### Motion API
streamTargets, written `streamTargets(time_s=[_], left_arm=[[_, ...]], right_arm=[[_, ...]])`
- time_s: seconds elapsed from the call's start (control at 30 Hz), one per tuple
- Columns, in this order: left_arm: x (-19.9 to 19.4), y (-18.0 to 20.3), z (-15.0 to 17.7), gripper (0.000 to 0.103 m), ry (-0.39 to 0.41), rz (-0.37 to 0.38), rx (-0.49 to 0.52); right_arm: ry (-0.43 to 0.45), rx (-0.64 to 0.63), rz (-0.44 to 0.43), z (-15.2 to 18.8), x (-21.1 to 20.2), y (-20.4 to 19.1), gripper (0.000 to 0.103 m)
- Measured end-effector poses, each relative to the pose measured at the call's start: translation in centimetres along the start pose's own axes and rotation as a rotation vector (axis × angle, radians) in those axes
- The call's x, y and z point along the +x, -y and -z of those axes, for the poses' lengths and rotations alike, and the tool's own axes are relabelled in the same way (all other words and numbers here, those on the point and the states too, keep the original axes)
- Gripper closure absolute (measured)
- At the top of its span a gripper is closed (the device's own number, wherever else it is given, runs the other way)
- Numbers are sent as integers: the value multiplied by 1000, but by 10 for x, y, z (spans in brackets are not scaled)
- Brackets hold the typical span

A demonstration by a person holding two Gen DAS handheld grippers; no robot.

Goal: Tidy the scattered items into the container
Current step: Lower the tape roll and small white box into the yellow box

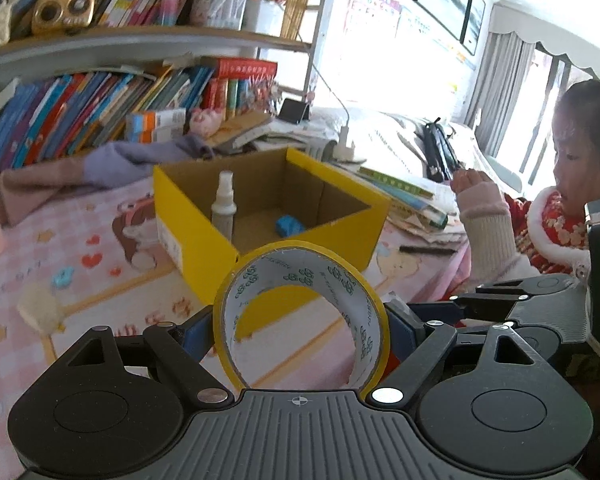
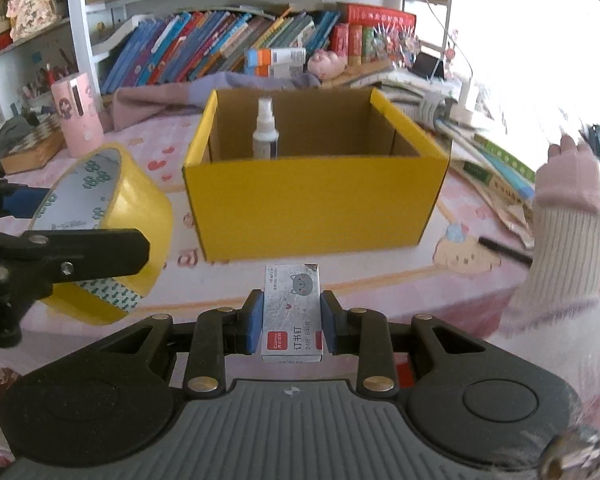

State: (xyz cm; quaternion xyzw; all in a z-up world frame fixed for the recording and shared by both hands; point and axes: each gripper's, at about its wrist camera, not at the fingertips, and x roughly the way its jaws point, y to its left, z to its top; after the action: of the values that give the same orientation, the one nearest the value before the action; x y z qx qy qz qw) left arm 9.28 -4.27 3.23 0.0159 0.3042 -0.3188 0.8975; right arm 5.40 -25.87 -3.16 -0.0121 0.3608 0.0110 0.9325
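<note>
- The left tool (image 1: 302, 330) pinches a tape roll (image 1: 300, 312) across its width, the roll standing on edge between the pads, just short of the box's near corner.
- The right tool (image 2: 291, 320) is pressed together on a small staple box (image 2: 292, 308), held above the bench in front of the box's near wall.
- The yellow box (image 2: 316, 204) sits mid-bench and already holds a spray bottle (image 2: 265, 128), upright against its far wall, and a small blue thing (image 1: 289, 225) on its floor.
- Neither held item is over the opening yet; both are left to drop in.
- Left on the bench (image 1: 112, 280), by my reading: a blue clip (image 1: 62, 276) and a white fluffy bit (image 1: 40, 308) toward the left edge, and a dark pen (image 2: 504, 252) near the right edge.
</note>
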Motion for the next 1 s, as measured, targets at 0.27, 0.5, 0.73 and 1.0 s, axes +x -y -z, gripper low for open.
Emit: streamTargets(time_s=[0.27, 0.5, 0.73, 1.0], left_arm=[[18, 1, -36, 16, 75, -30, 33], [39, 4, -67, 16, 124, -83, 58], [68, 2, -88, 16, 125, -155, 58], [106, -4, -91, 16, 20, -192, 41]], right_arm=[[100, 1, -19, -51, 9, 25, 75], [182, -30, -49, -101, 27, 47, 75], [176, -53, -87, -134, 67, 64, 75], [74, -45, -132, -150, 123, 78, 75]])
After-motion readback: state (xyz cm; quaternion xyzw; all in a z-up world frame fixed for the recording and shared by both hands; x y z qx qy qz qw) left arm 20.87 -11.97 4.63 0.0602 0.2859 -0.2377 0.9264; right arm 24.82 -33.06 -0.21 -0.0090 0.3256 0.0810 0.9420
